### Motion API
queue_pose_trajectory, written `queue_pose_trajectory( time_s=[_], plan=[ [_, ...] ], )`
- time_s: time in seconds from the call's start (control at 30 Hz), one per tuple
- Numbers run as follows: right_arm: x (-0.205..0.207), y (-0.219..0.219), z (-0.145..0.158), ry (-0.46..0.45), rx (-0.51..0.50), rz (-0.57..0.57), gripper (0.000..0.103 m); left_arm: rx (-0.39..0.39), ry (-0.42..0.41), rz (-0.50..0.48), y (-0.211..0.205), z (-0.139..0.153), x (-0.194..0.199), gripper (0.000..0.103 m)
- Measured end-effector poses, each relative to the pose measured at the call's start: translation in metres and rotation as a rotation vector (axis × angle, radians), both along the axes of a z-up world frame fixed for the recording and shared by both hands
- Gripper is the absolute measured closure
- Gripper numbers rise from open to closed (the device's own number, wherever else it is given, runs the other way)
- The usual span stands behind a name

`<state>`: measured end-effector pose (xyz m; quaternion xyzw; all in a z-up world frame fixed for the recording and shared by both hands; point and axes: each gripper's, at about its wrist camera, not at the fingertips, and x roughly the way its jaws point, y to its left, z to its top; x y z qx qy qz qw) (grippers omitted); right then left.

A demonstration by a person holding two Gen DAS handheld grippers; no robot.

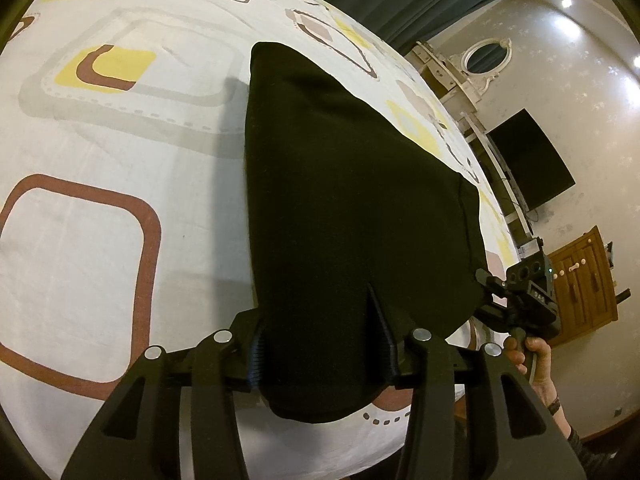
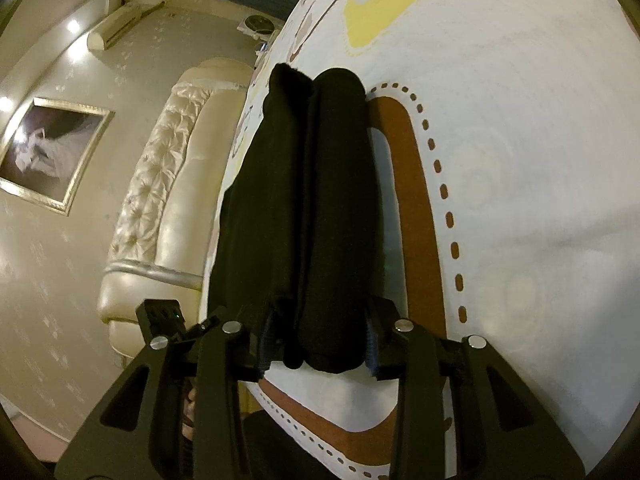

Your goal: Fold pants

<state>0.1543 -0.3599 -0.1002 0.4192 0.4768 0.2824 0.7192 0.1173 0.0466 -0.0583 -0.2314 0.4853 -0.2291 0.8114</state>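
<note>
Bedsheet (image 1: 100, 208), white with brown and yellow rounded squares, spreads beyond and to both sides of the left gripper's fingers; in the right wrist view the same sheet (image 2: 520, 160) fills the area to the right of that gripper's fingers, with a brown band and dotted line running just beside them. Black pants (image 1: 340, 220) lie across this sheet as a wide dark panel that reaches forward from between the left fingers, narrowing toward its far end. In the right wrist view the pants (image 2: 312, 200) appear as a long, doubled bundle that extends straight ahead from between the fingers, its two folds side by side. A cream tufted headboard (image 2: 168, 200) stands to the left of the right fingers, with a framed picture (image 2: 52, 152) on the wall further left. A dark screen (image 1: 532, 160) hangs on the wall to the right of the left fingers, above a wooden cabinet (image 1: 584, 280). Left gripper (image 1: 320, 344) is clamped on the near edge of the pants, cloth bunched between both fingers. Right gripper (image 2: 320, 340) likewise pinches the near end of the bundle, and from the left wrist view it (image 1: 486, 288) shows at the panel's right corner, held in the person's right hand (image 1: 536, 360).
</note>
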Motion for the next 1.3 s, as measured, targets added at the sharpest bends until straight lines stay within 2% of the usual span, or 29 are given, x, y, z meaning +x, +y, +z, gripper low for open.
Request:
queue_pose_trajectory(
  time_s=[0.1, 0.13, 0.2, 0.33, 0.47, 0.57, 0.6, 0.63, 0.73, 0.9, 1.0, 1.13, 1.3],
  plan=[
    [-0.003, -0.007, -0.002, 0.014, 0.044, -0.027, 0.066, 0.025, -0.009, 0.019, 0.000, 0.002, -0.003, 0.048],
    [-0.005, -0.009, -0.003, 0.023, 0.064, -0.037, 0.066, 0.053, -0.022, 0.031, -0.001, 0.004, -0.006, 0.046],
    [-0.009, -0.014, -0.004, 0.035, 0.082, -0.056, 0.065, 0.123, -0.053, 0.055, -0.003, 0.009, -0.012, 0.034],
    [-0.023, -0.021, 0.003, 0.046, 0.051, -0.093, 0.058, 0.221, -0.077, 0.123, -0.005, 0.016, -0.028, 0.026],
    [-0.042, -0.022, 0.013, 0.040, -0.081, -0.109, 0.053, 0.289, -0.084, 0.195, -0.008, 0.028, -0.044, 0.024],
    [-0.061, -0.012, 0.029, 0.003, -0.236, -0.114, 0.045, 0.384, -0.132, 0.202, -0.015, 0.043, -0.059, 0.022],
    [-0.069, -0.004, 0.038, -0.016, -0.320, -0.109, 0.045, 0.413, -0.149, 0.209, -0.017, 0.046, -0.064, 0.019],
    [-0.072, 0.001, 0.042, -0.028, -0.360, -0.107, 0.045, 0.445, -0.169, 0.218, -0.019, 0.051, -0.071, 0.018],
    [-0.081, 0.019, 0.061, -0.081, -0.477, -0.105, 0.031, 0.498, -0.202, 0.225, -0.022, 0.059, -0.084, 0.018],
    [-0.090, 0.052, 0.086, -0.186, -0.700, -0.098, 0.027, 0.521, -0.234, 0.239, -0.024, 0.071, -0.102, 0.017],
    [-0.095, 0.064, 0.090, -0.232, -0.785, -0.092, 0.023, 0.515, -0.268, 0.250, -0.024, 0.079, -0.112, 0.016],
    [-0.103, 0.063, 0.086, -0.244, -0.806, -0.085, 0.022, 0.515, -0.287, 0.282, -0.025, 0.082, -0.115, 0.016],
    [-0.104, 0.065, 0.084, -0.248, -0.809, -0.073, 0.021, 0.527, -0.233, 0.289, -0.028, 0.075, -0.112, 0.016]
  ],
)
